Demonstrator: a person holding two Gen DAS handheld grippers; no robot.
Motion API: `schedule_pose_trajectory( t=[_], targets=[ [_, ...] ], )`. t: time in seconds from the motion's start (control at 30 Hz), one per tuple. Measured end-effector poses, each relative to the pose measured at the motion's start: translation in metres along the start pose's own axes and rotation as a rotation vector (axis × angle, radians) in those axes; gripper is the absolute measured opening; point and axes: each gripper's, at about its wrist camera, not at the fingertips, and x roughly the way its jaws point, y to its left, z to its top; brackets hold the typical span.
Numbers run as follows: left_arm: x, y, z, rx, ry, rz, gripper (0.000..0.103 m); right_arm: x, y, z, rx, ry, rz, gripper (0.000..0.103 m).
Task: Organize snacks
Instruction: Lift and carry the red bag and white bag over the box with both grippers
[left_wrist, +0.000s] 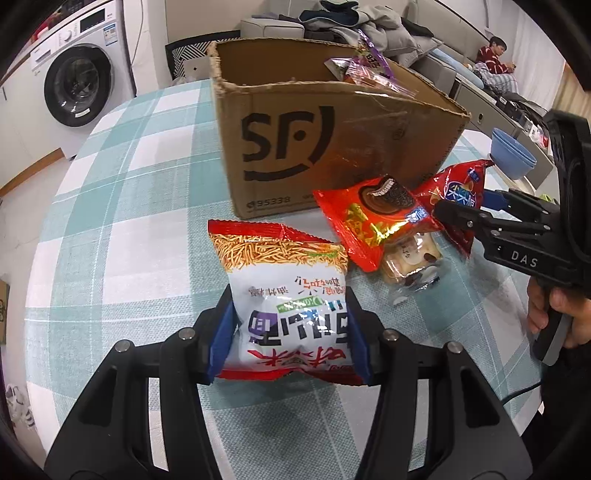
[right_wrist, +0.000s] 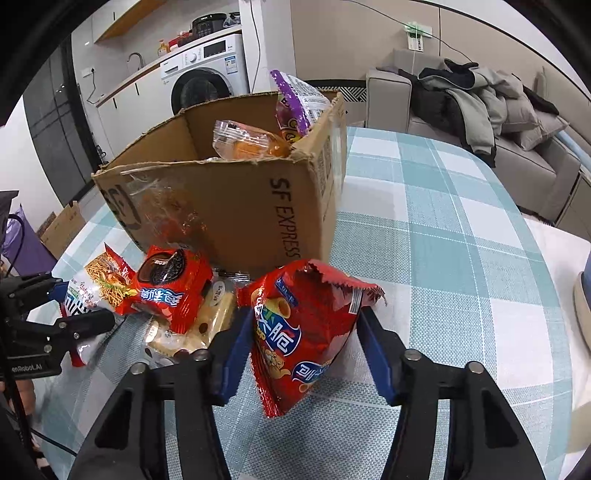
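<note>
An open cardboard SF box stands on the checked table; it holds a purple bag and an orange wrapped snack. My left gripper is shut on a white and red noodle snack bag. My right gripper is shut on a red crisp bag, also seen in the left wrist view. Between them lie a red cookie pack and a clear pack of biscuits.
Blue bowls sit at the table's right edge. A washing machine stands beyond the table, and a sofa piled with clothes is behind it. A person sits on the far sofa.
</note>
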Motion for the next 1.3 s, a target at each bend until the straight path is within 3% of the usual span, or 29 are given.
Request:
schedule_pose_trajectory(
  t=[0.13,1.3],
  targets=[
    [-0.004,0.005,-0.003,-0.024,-0.008,0.004,0.050,-0.006,-0.004,0.000,0.005,-0.009,0.004,0.042],
    [-0.079,0.011,-0.016,-0.079,-0.149,0.035,0.050,-0.102,0.012,0.006,-0.023,-0.220,0.087,0.038]
  ],
)
